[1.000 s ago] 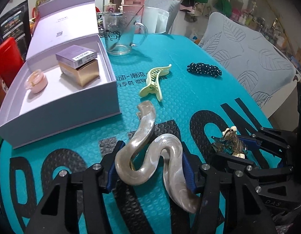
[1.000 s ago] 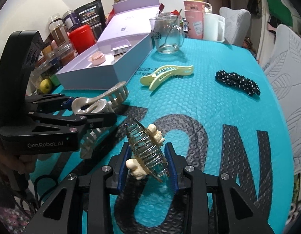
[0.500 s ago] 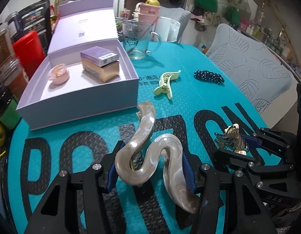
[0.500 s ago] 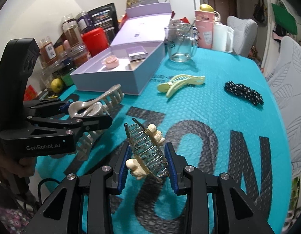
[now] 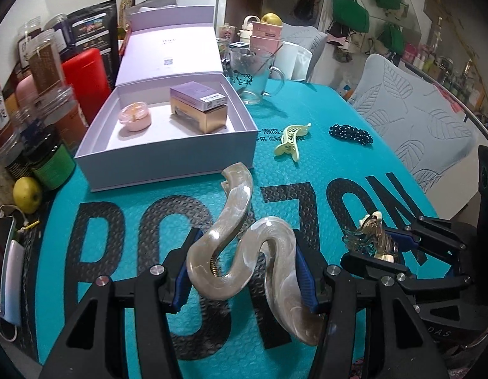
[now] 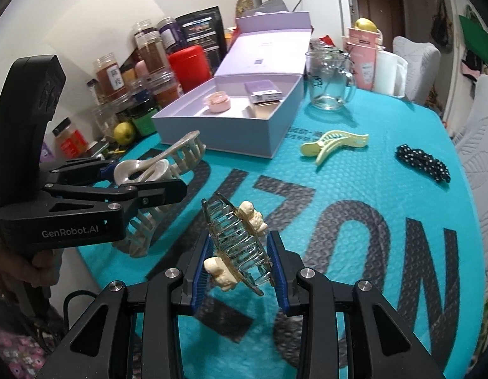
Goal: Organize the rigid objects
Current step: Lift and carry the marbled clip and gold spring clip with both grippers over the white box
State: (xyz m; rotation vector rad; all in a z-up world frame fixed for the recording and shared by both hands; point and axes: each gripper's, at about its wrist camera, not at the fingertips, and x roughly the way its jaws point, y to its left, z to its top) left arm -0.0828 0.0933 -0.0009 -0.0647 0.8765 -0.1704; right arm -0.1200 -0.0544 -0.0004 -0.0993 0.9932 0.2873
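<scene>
My left gripper (image 5: pixel 244 279) is shut on a large wavy pearl-beige hair claw (image 5: pixel 244 252), held above the teal mat; the same claw (image 6: pixel 161 170) shows in the right wrist view with its teeth hanging down. My right gripper (image 6: pixel 240 268) is shut on a clear hair claw with cream bear figures (image 6: pixel 237 246), also lifted off the mat. An open lilac box (image 5: pixel 168 161) lies ahead to the left, holding a pink round jar (image 5: pixel 135 117) and a gold-and-lilac carton (image 5: pixel 198 107). A pale yellow claw (image 5: pixel 291 140) and a black beaded clip (image 5: pixel 351 134) lie on the mat beyond.
A glass mug (image 5: pixel 253 75) stands behind the box, with pink cups (image 5: pixel 266 33) behind it. Jars, a red canister (image 5: pixel 86 75) and a yellow-green fruit (image 5: pixel 27 194) crowd the left edge. A grey chair (image 5: pixel 411 120) stands on the right. A phone and cable lie at the left edge.
Both grippers have drawn back and risen a little with their claws, so the box, the yellow claw and the beaded clip look farther off and more of the left clutter shows.
</scene>
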